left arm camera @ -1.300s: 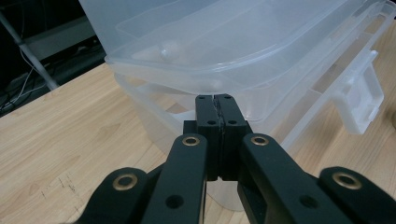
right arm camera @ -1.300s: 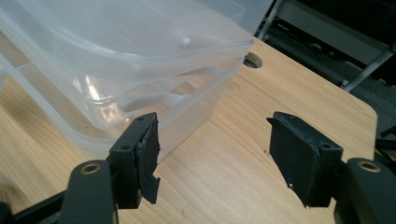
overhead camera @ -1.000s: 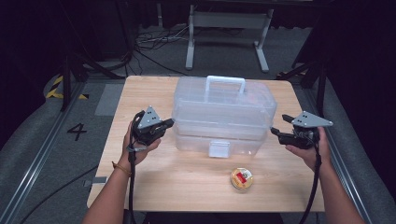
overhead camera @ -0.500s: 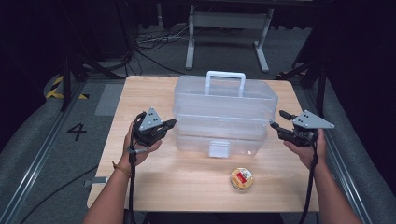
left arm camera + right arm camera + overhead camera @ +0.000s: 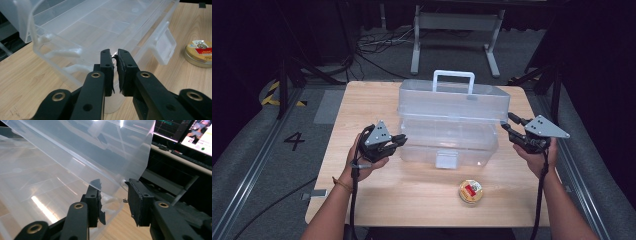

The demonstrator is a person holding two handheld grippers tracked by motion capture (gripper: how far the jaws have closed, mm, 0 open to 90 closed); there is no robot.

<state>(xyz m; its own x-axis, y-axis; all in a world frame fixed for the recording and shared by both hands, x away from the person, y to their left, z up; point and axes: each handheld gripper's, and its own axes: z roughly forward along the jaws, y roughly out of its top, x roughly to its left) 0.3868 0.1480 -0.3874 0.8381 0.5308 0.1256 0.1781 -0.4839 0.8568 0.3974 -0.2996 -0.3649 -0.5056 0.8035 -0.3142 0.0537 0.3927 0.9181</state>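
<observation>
**Both tongs at the ends of the clear box**

A clear plastic storage box (image 5: 449, 142) stands at the middle of the wooden counter (image 5: 362, 105), its lid (image 5: 454, 102) with a white handle (image 5: 454, 77) raised off the base and tilted; everything else is placed here by that box.

The left tongs (image 5: 401, 139) sit at the box's left end, held in the person's left hand (image 5: 364, 160); in the left gripper view the two black jaws stand almost together with the thin edge of the box's wall (image 5: 114, 55) pinched between the pads — they have just eased open a little, yet the wall is clamped between them.

The right tongs (image 5: 508, 125) sit at the box's right end, just under the corner of the raised lid, carried by the right hand (image 5: 537, 157); in the right gripper view the jaws stand apart with the lid's corner (image 5: 130, 176) between them, and they have just been closing — the pads do not press on the plastic.

In front of the box, toward the person and a little right of its white latch (image 5: 446, 159), lies a small round gold tin (image 5: 470, 191) with a red label, apart from the box.
</observation>
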